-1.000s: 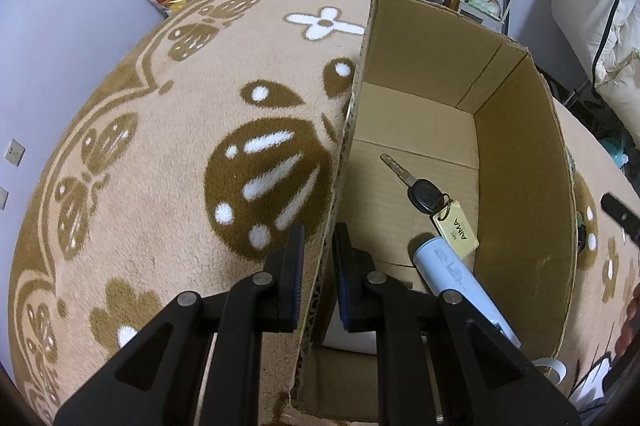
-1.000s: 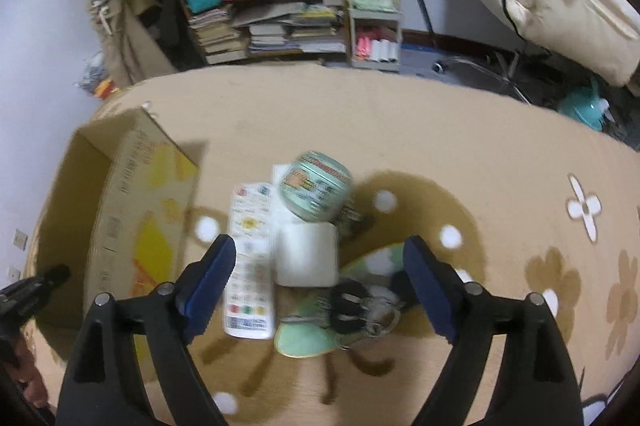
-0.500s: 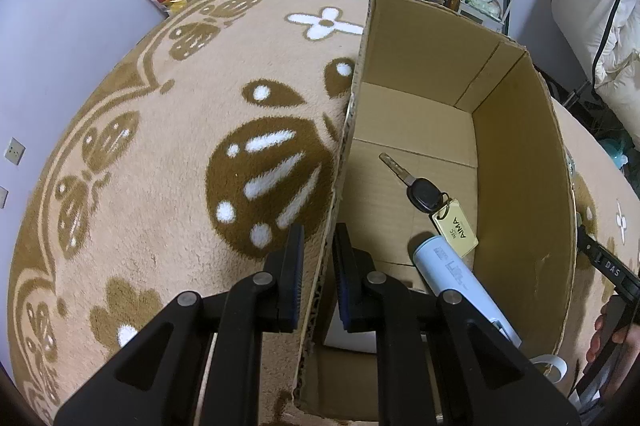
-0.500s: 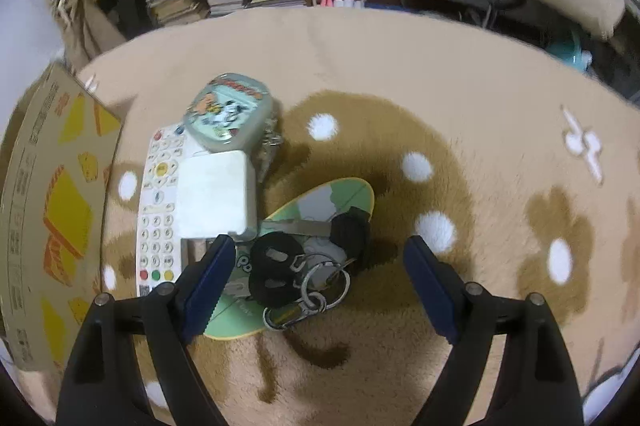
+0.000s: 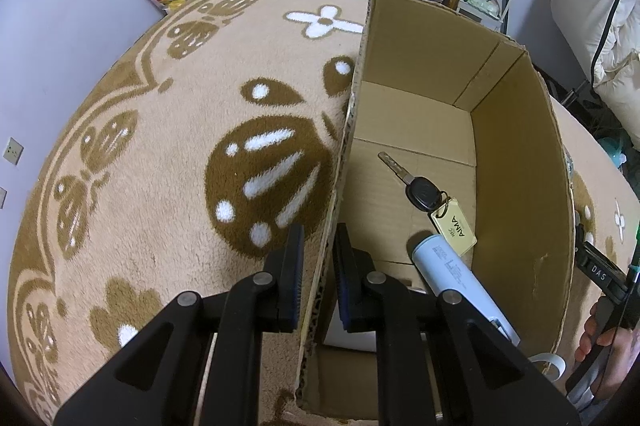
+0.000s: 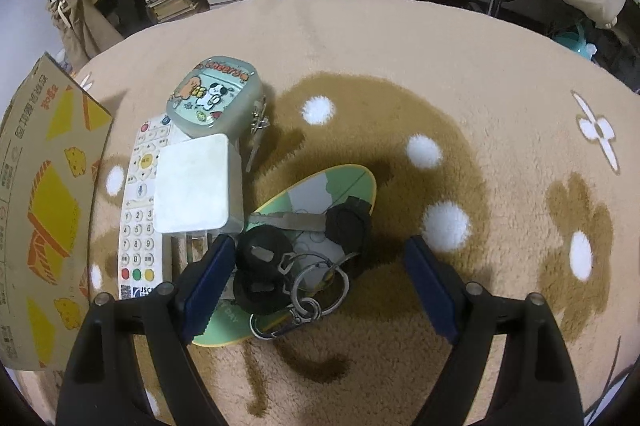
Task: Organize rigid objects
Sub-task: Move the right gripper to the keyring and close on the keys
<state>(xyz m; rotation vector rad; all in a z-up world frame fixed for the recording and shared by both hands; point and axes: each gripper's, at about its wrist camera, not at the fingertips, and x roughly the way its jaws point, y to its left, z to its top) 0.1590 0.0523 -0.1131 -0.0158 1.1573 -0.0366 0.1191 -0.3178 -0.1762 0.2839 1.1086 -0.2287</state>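
the bunch of keys (image 6: 298, 258) is lying low in the centre of the right wrist view, its black fobs and metal rings resting on a green oval card (image 6: 320, 186) on the carpet (image 6: 500, 66). just to its upper left, a white square box (image 6: 194, 182) is sitting on a white remote control (image 6: 138, 210), and a rounded cartoon-printed case (image 6: 216, 102) is lying above those. the right gripper (image 6: 320, 284) is hovering over the keys with its jaws standing wide apart, one pad at the left fob and the other well off to the right, nothing pressed between them.

at the left edge of that view, the cardboard box (image 5: 516, 166) is standing open. in the left wrist view it is filling the centre and right, already holding a car key with a yellow tag (image 5: 430, 196) and a pale blue tube (image 5: 460, 278). the left gripper (image 5: 320, 258) is clamped on the box's near wall, low in the frame, seemingly steadying it.

this looks like the pick-up step for the key bunch. the next move is calling for lowering until the pads are straddling the fobs, closing on the solid plastic rather than the loose rings, then carrying the bunch left into the box without dragging the card along.
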